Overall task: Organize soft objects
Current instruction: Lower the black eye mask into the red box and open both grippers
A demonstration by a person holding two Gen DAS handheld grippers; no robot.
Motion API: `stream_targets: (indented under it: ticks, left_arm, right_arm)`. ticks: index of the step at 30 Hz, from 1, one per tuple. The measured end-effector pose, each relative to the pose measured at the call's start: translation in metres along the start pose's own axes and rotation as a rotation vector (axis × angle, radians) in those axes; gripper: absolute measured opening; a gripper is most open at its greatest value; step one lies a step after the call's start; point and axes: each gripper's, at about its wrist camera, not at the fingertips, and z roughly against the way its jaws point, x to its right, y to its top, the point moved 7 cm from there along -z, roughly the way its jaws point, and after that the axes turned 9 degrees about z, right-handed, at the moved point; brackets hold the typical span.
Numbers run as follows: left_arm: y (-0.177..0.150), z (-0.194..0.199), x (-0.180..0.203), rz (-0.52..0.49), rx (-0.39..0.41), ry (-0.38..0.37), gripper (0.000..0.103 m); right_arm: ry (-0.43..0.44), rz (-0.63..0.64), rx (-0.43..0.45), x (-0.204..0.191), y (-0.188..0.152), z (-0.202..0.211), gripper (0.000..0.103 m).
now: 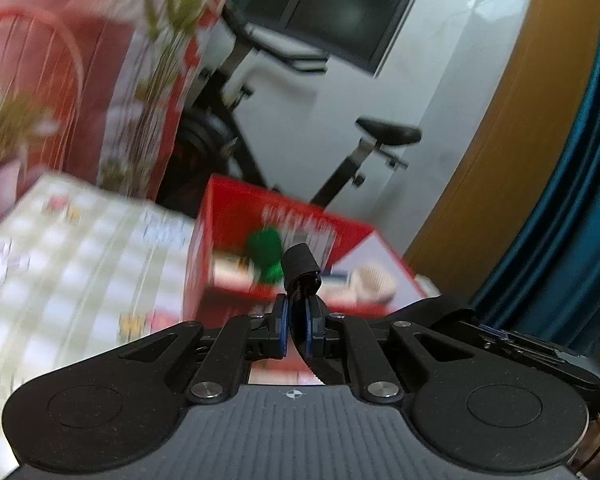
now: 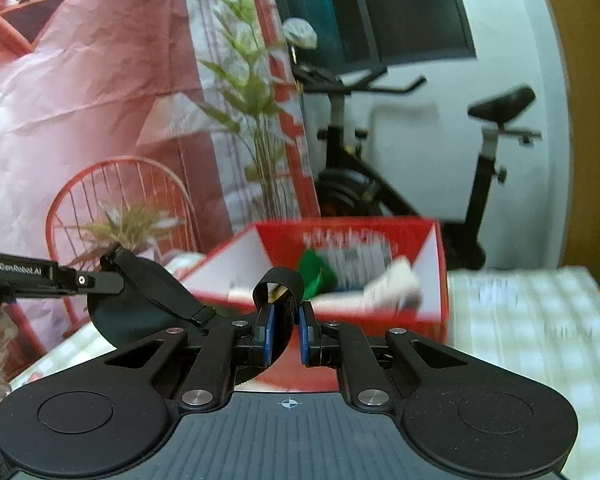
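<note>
Both grippers hold one black soft strap-like item, stretched between them above the table. My left gripper (image 1: 297, 316) is shut on one end of the black strap (image 1: 300, 266), which sticks up between the fingers. My right gripper (image 2: 286, 322) is shut on the other end, a looped black band (image 2: 278, 280); its wide black part (image 2: 148, 292) runs left toward the left gripper's body (image 2: 28, 274). A red open box (image 1: 260, 208) (image 2: 352, 232) stands just ahead, holding a green soft object (image 1: 266, 250) (image 2: 316, 272) and light-coloured items.
A checked tablecloth (image 1: 60, 280) (image 2: 532, 320) covers the table. A red wire chair (image 2: 116, 200), potted plants (image 2: 256, 92), a pink backdrop and an exercise bike (image 2: 480, 160) stand behind. Both views are motion-blurred.
</note>
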Motion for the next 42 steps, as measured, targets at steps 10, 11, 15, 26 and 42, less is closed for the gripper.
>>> stream_targets:
  ticks: [10,11,15,26,42]
  left_arm:
    - [0.054,-0.07,0.03,-0.187,0.094,0.055,0.009]
    - [0.058,-0.078,0.032,-0.201,0.1,0.066,0.009]
    - [0.066,-0.111,0.03,-0.218,0.089,0.1,0.009]
    - [0.025,-0.177,0.016,-0.313,-0.169,0.123,0.009]
    - [0.031,-0.146,0.01,-0.288,-0.159,0.14,0.079]
  right_arm:
    - [-0.12,0.147,0.05,0.031,0.066,-0.067,0.011]
    - [-0.133,0.163,0.048,0.031,0.068,-0.075,0.011]
    - [-0.174,0.214,0.012,0.038,0.07,-0.112,0.011]
    - [-0.172,0.259,-0.252,0.039,0.016,-0.179,0.01]
    - [-0.253,0.227,-0.246,0.038,0.012,-0.155,0.043]
